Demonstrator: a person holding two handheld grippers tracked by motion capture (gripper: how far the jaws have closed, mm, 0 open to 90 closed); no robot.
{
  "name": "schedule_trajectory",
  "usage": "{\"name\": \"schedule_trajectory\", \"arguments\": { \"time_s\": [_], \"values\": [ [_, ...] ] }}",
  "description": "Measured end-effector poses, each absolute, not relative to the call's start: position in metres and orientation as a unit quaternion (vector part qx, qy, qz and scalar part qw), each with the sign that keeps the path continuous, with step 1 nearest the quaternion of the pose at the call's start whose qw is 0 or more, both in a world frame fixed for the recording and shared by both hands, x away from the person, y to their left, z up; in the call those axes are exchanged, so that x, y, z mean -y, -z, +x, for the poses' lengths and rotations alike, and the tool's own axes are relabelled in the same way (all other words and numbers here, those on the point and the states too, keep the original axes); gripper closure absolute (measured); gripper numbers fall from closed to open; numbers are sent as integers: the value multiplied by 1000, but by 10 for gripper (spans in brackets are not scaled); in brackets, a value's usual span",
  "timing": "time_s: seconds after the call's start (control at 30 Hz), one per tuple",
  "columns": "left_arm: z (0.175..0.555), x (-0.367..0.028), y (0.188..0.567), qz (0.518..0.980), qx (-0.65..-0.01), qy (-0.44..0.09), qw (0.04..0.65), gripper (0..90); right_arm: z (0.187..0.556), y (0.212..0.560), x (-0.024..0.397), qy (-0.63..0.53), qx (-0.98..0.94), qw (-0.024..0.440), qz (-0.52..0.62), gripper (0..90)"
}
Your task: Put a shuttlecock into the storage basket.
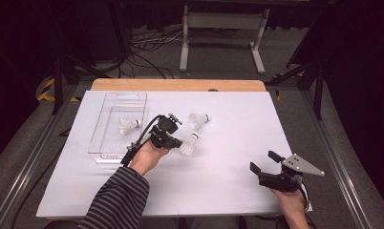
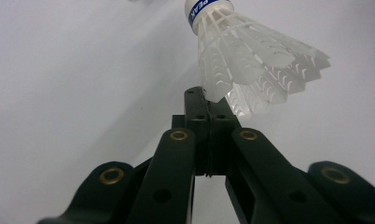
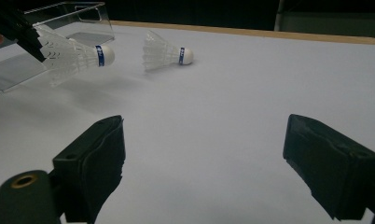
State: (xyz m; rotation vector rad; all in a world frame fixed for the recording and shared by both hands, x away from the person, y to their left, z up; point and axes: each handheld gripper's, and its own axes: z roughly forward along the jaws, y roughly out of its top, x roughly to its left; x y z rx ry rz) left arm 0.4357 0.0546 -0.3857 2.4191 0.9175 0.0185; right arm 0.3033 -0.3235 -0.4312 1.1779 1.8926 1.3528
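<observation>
My left gripper (image 1: 179, 143) is shut on the feather rim of a white shuttlecock (image 1: 189, 146), right of the clear tray. In the left gripper view the closed jaw tips pinch the skirt's edge, and the shuttlecock (image 2: 251, 65) points its blue-banded cork away from me. The same shuttlecock (image 3: 73, 56) hangs a little above the sheet in the right gripper view. A second shuttlecock (image 1: 198, 119) (image 3: 164, 51) lies on its side just beyond. A third shuttlecock (image 1: 128, 125) rests inside the tray (image 1: 97, 143). My right gripper (image 1: 264, 161) (image 3: 204, 158) stands open and holds nothing near the front right.
A white sheet (image 1: 228, 191) covers the table, with a strip of wooden edge (image 1: 178, 85) at the back. The tray (image 3: 78, 18) has raised clear walls. Cables and a white stand (image 1: 223, 28) are on the floor beyond the table.
</observation>
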Motion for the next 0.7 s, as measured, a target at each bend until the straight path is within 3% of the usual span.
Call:
{"name": "schedule_trajectory", "arguments": {
  "time_s": [0.7],
  "values": [
    [423, -72, 374, 896, -342, -10, 284, 900, 303, 431, 323, -500, -700, 264, 436, 135]
  ]
}}
